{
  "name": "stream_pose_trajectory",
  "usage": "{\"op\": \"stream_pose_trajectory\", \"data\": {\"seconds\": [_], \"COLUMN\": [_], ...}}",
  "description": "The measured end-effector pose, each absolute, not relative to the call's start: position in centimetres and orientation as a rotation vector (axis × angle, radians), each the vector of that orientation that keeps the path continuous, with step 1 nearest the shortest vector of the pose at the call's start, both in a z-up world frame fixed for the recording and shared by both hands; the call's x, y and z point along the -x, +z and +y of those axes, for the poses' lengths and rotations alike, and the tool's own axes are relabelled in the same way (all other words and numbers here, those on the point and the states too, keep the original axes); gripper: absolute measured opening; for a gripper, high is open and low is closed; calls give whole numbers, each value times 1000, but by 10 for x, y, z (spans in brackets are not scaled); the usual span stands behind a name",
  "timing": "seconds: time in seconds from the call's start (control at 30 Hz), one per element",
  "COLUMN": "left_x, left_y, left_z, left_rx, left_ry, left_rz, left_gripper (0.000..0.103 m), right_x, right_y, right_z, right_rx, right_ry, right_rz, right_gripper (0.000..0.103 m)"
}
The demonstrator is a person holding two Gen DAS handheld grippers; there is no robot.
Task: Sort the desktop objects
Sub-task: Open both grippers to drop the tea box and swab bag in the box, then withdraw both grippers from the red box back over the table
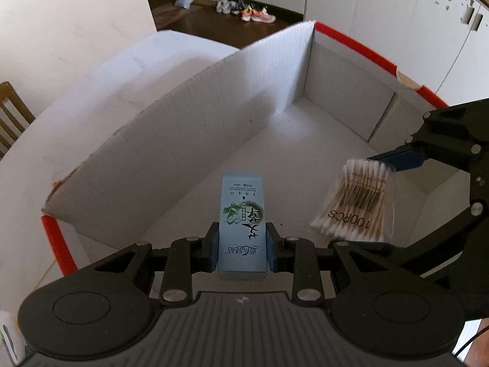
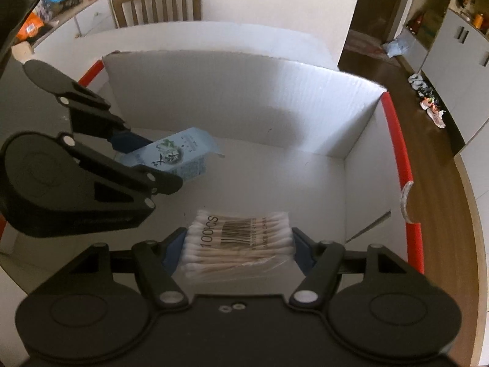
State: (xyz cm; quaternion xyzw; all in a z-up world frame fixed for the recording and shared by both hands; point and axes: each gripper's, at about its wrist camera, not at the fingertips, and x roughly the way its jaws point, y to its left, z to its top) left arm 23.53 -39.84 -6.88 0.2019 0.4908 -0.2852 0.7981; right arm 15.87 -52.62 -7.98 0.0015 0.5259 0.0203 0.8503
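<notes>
While both hands hang over the open cardboard box (image 1: 214, 116), each claw carries one item. The left gripper (image 1: 243, 246) pinches a small light-blue carton (image 1: 243, 220) by its two long sides, blue pads (image 1: 214, 244) pressed flat against it; the carton points away from the hand and down toward the box floor, clear of it. In the right wrist view the same carton (image 2: 175, 156) appears tilted, held above the left part of the box near the tall white flap (image 2: 244, 98). The right gripper (image 2: 238, 244) clamps a clear packet of cotton swabs (image 2: 238, 238) end to end, the white tips bunched against each pad, the barcode and "100PCS" print facing up. From the left wrist view the packet (image 1: 357, 202) hangs to the right of the carton, the two well apart. The box has white walls and a red edge (image 2: 397, 140). It stands on a white table (image 1: 76, 98). Beyond the table are a wooden chair (image 2: 157, 3), a dark wood floor (image 1: 214, 15) and several shoes (image 1: 247, 12).
</notes>
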Motion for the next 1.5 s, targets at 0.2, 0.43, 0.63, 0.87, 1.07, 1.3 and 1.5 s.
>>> {"op": "stream_pose_trajectory", "data": {"seconds": [0.2, 0.43, 0.63, 0.87, 1.07, 1.3, 1.5], "left_x": [-240, -241, -241, -238, -243, -238, -241], "left_y": [-78, -83, -88, -87, -77, -61, -44], "left_z": [-401, -400, -399, -394, -384, -370, -362], "left_rx": [-444, -451, -470, -474, -467, -420, -376], "left_ry": [-625, -635, -626, -633, -622, -635, -641], "left_rz": [1112, 1151, 1189, 1189, 1140, 1096, 1050], "left_gripper": [28, 28, 28, 29, 62, 62, 62], "right_x": [-172, -174, -175, -175, -173, -166, -145], "right_y": [-83, -88, -91, -94, -94, -80, -58], "right_z": [-523, -524, -524, -522, -527, -538, -528], "right_rx": [9, -2, 20, 37, 26, 2, -21], "right_ry": [51, 49, 57, 45, 30, 34, 34], "right_rz": [1186, 1213, 1238, 1226, 1203, 1162, 1110], "right_gripper": [70, 71, 72, 85, 85, 85, 86]}}
